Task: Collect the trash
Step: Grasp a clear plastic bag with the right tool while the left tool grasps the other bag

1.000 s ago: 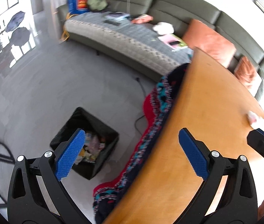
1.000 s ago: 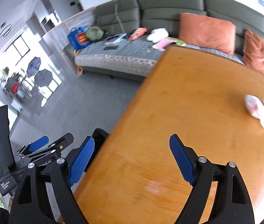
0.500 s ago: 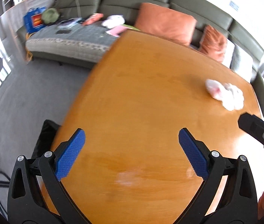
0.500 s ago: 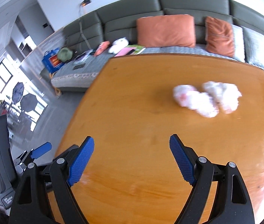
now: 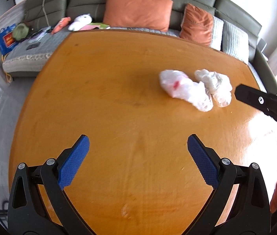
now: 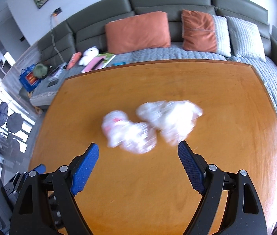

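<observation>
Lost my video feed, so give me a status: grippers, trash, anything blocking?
Left gripper open, empty. Right gripper open, empty, just short of the two crumpled plastic bags on the wooden table. Nothing in the way.

Both views swing away from the floor and onto the wooden table (image 5: pixel 107 105). The black bin, the red patterned cloth and the table's near edge drop out of the left wrist view, and the left gripper (image 5: pixel 138 162) now hangs over bare tabletop. The 2 crumpled white plastic bags (image 6: pixel 128 131) (image 6: pixel 169 119) shift from the far right of the right wrist view to just ahead of the right gripper (image 6: pixel 137 168). In the left wrist view they come into full sight, with the right gripper's dark fingertip (image 5: pixel 244 94) just beside them.
</observation>
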A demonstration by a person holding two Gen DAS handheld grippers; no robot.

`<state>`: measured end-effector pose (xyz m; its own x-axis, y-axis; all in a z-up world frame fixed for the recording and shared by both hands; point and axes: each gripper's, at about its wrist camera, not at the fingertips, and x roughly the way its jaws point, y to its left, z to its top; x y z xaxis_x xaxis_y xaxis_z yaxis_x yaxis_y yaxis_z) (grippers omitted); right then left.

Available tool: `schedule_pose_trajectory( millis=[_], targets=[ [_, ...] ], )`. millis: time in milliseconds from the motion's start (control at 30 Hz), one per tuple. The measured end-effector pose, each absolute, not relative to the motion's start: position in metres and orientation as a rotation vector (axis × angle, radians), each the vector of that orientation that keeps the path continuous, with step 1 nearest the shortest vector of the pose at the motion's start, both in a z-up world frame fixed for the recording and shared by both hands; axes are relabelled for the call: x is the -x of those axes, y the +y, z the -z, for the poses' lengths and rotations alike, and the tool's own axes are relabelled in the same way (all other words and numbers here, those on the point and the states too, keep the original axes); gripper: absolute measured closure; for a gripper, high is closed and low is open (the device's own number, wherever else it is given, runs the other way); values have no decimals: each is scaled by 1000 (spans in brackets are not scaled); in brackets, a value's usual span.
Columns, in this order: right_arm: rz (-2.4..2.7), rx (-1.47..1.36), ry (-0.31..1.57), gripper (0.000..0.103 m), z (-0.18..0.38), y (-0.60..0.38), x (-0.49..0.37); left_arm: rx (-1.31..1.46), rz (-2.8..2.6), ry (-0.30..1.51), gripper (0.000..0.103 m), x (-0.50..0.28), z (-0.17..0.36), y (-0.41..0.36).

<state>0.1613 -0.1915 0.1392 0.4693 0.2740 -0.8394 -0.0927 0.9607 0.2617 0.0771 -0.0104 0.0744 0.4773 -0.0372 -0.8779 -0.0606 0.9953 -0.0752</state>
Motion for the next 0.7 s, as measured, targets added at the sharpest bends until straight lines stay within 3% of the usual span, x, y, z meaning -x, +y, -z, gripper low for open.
schedule_pose_trajectory(
  millis=[433,500,567,633,700],
  targets=[
    [-160,-123,1169,20,-76,-201,-251,63,13,1132,6,-132,-53,-43],
    [-185,-158,1160,35,-75,-203,-250,67,18,1131,6,-136,-54,-44],
    [-202,-152,1143,61,-79,-202,-249,76,26,1123,6,-140,-55,-46],
    [-196,-104,1094,71,-89,-201,-244,97,31,1118,6,-145,-55,-48],
    [-171,-102,1043,72,-100,-206,-238,109,29,1115,6,-152,-55,-51]
  ],
)
